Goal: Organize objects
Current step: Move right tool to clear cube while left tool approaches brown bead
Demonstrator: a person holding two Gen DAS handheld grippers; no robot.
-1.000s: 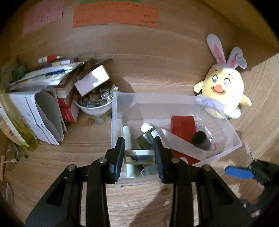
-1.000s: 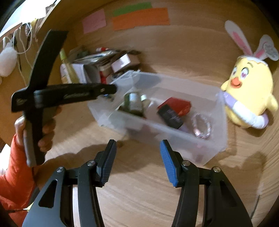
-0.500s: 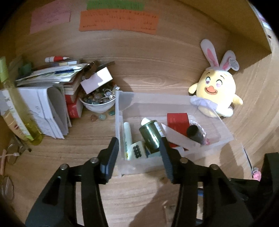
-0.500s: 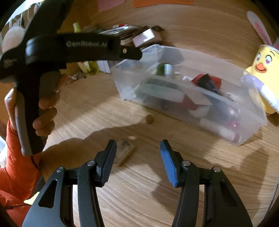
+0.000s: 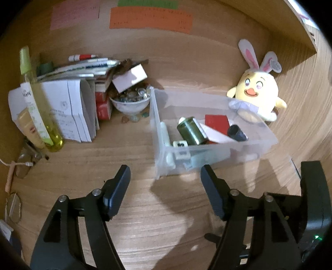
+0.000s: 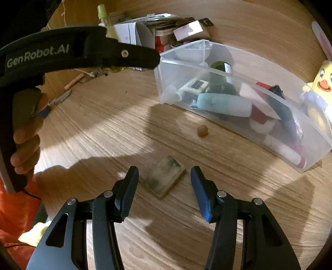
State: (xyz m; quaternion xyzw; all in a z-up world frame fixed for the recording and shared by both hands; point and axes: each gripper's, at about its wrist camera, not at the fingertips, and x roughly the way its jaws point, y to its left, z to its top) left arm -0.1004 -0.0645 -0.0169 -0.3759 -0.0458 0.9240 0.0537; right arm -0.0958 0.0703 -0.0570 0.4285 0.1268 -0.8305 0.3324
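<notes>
The left gripper (image 5: 165, 182) is opening, nothing between its jaws – just bare wooden desk (image 5: 132, 145) short of the clear plastic bin (image 5: 157, 133). The right gripper (image 6: 164, 184) (jaws parted, empty) hovers around a flat tan block (image 6: 165, 176) on the desk.

Setting: home desk corner. Wood-grain table (image 5: 132, 145) with wooden back panel; paper notes (image 5: 150, 18) stuck on panel. Clutter against panel: stacked books and papers (image 5: 68, 99), bowl of glass pebbles (image 5: 130, 101), spray bottle (image 5: 35, 97). Plush chick with rabbit ears (image 5: 257, 91) beside clear plastic bin (image 5: 209, 153) of small household items.
</notes>
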